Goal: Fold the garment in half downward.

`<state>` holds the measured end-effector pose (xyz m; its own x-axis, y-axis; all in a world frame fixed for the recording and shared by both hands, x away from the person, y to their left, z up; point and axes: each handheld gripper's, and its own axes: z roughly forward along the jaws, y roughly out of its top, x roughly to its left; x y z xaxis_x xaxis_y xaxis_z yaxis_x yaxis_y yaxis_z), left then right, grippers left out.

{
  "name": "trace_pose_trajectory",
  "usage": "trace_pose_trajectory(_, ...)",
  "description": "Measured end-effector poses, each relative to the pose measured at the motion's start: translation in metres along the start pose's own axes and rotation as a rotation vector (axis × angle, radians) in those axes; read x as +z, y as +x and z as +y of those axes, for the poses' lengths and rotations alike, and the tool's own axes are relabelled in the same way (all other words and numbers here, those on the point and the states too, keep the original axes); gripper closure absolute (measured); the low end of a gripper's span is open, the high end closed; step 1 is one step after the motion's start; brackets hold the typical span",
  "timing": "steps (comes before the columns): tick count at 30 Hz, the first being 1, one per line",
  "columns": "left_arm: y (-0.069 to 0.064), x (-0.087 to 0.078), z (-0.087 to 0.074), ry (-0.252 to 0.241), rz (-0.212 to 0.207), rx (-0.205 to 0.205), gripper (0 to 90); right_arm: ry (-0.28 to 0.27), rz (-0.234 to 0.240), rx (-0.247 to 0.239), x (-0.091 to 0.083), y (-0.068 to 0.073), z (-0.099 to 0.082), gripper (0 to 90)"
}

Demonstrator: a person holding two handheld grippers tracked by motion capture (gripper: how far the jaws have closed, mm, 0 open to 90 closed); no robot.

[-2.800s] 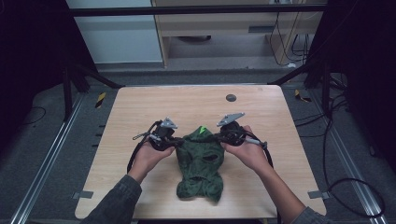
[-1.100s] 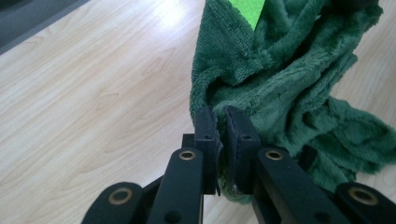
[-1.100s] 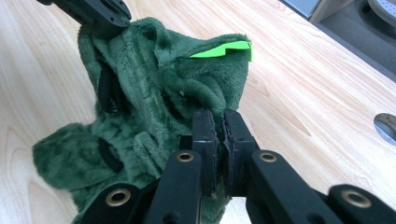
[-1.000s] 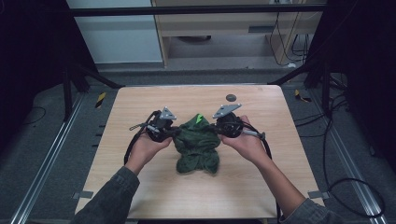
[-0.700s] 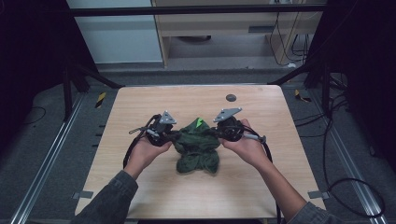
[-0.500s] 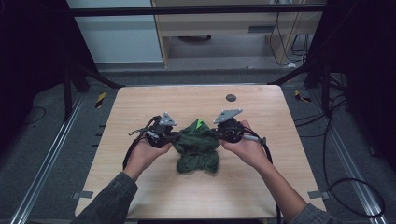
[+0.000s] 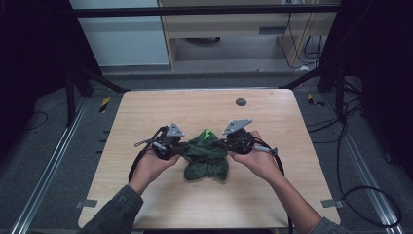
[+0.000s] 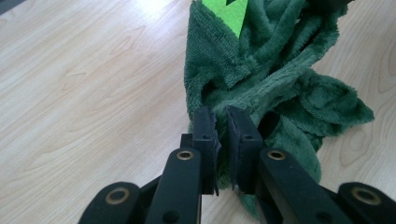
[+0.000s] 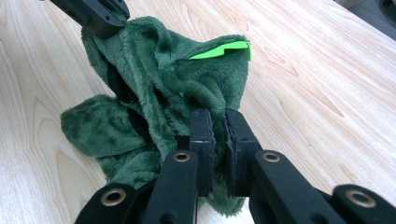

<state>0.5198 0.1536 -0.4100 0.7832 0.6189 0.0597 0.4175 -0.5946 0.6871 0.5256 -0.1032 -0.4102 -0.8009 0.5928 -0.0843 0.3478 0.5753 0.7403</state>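
Note:
A dark green plush cloth (image 7: 207, 156) with a bright green tag (image 7: 208, 133) lies bunched at the middle of the wooden table (image 7: 146, 112). My left gripper (image 7: 181, 147) pinches its left edge, jaws shut on a fold of the cloth (image 8: 261, 79). My right gripper (image 7: 225, 144) pinches the right edge in the same way, with cloth (image 9: 159, 84) squeezed between its pads. The cloth's upper part is lifted between the two grippers while its lower part rests crumpled on the table. The tag (image 8: 229, 11) stands at the top in the left gripper view. The left gripper's jaw tip (image 9: 93, 11) shows across the cloth.
A small dark round disc (image 7: 240, 102) sits on the table near its far edge. Cables (image 7: 141, 161) trail from both grippers over the tabletop. Black frame posts and metal rails flank the table.
The two grippers have drawn the cloth's top edges away from the person and closer together, so the cloth has gone from lying long to a shorter bunched heap.

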Motion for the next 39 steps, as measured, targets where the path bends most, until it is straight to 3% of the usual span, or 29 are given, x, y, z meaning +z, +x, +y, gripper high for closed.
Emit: trace_pose_trajectory(39, -0.021, 0.007, -0.025, 0.006, -0.023, 0.002, 77.2, 0.011, 0.038, -0.025, 0.002, 0.027, -0.019, 74.3)
